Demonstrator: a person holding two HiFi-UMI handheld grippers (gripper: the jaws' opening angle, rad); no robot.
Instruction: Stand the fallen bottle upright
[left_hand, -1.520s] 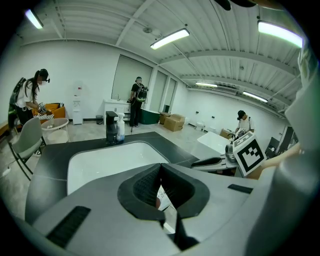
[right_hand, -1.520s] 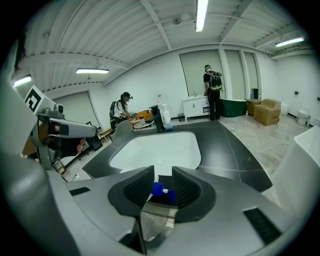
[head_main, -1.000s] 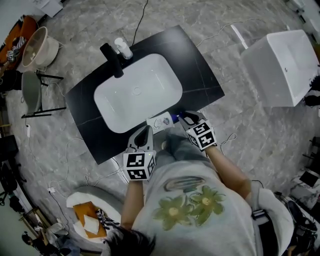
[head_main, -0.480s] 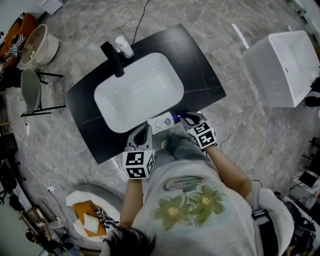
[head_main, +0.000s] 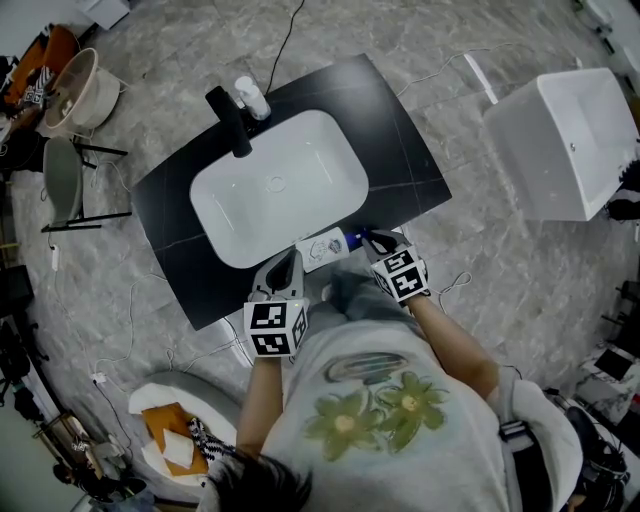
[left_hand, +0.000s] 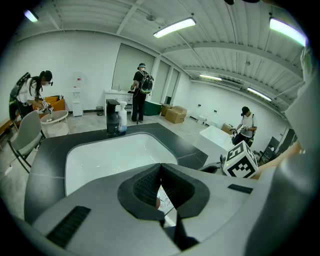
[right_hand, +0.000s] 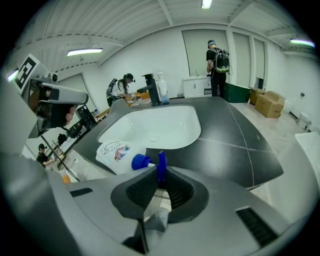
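The fallen bottle (head_main: 320, 247), white with a printed label and a blue pump top, lies on its side at the front edge of the black counter (head_main: 400, 150), just in front of the white basin (head_main: 275, 185). In the right gripper view the bottle (right_hand: 116, 152) points its blue pump toward me. My right gripper (right_hand: 160, 176) is shut on the pump's blue spout; it (head_main: 368, 238) sits at the bottle's right end. My left gripper (head_main: 288, 262) hangs just below the bottle's left end, jaws shut with nothing between them (left_hand: 161, 166); the label shows through the gap behind the tips.
A black faucet (head_main: 228, 120) and a white soap dispenser (head_main: 252, 97) stand at the counter's back edge. A white tub (head_main: 570, 140) sits on the floor to the right, a chair (head_main: 62, 180) to the left. Cables cross the floor. People stand farther back in the room.
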